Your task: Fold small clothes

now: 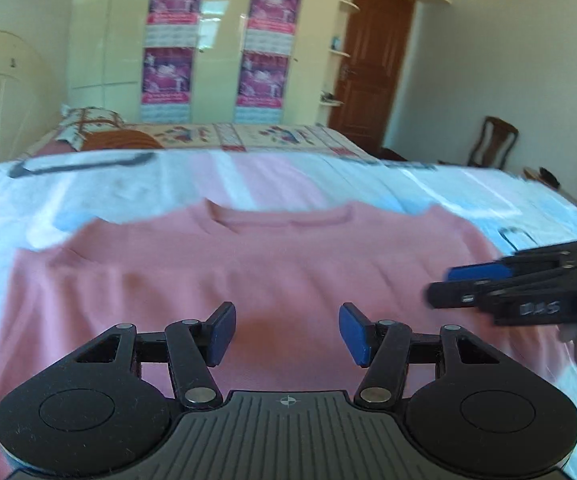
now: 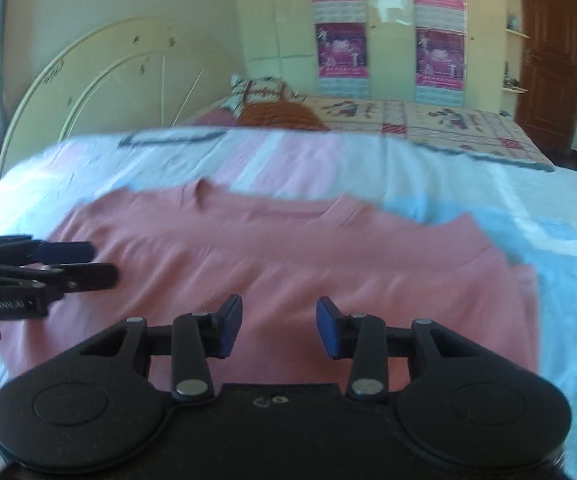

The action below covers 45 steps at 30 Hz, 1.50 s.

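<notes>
Left tool (image 1: 287, 333) is sitting nearest the lens, hovering low over the lower body of the pink T-shirt (image 1: 248, 272), blue pads (image 1: 224, 332) spread wide and gripping nothing. Right tool (image 2: 279, 330) is doing likewise over the same garment's right half, fingers well apart, nothing between them; in the left view it is showing side-on at the frame's right edge.

The shirt is lying flat and face-up on the bed's pink, white and blue patterned bedspread (image 1: 88, 184), neckline (image 1: 280, 220) pointing away from the person, short sleeves spread to either side. Judgement: laid out this way so both side edges are reachable for a first fold; no fold is made yet.

Both tools are hanging above the hem end, probably positioning to pinch fabric. Image is motion-blurred, so whether the pads are touching cloth cannot be told.
</notes>
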Motion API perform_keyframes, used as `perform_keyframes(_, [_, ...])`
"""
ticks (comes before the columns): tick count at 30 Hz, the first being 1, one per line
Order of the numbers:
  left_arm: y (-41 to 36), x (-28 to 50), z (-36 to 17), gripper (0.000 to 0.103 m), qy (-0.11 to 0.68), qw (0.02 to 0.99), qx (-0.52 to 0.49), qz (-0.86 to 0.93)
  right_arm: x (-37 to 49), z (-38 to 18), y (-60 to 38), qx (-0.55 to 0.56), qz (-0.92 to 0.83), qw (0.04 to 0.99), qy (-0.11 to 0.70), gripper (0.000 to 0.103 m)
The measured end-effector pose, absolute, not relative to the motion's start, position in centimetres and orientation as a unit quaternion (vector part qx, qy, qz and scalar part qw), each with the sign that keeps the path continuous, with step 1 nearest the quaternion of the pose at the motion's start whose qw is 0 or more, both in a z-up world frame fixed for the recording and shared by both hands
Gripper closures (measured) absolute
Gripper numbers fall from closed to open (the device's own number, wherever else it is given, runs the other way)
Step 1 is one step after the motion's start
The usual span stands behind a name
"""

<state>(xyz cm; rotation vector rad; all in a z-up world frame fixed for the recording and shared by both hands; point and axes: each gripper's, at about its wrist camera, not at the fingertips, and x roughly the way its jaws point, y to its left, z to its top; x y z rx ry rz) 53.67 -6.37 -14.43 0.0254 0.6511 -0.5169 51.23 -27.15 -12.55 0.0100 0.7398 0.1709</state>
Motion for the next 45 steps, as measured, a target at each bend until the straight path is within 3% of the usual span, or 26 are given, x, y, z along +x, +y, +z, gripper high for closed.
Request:
perform_keyframes(24, [-7.1, 46.8, -15.0, 0.045, 0.346, 0.913, 0.085, -0.2, 44.4, -13.2, -25.0, -0.048, 0.068, 0.918, 0.388, 0.062])
perform_keyframes(39, [5.4, 44.5, -15.3, 0.045, 0.355, 0.931, 0.039, -0.08, 38.6, -13.2, -35.0, -0.012, -0.03, 0.909, 0.416, 0.062])
perform_keyframes(45, [6.7, 44.5, -14.9, 0.045, 0.353, 0.933, 0.034, -0.057, 37.8, -11.9, -34.9, -0.007, -0.037, 0.918, 0.395, 0.065])
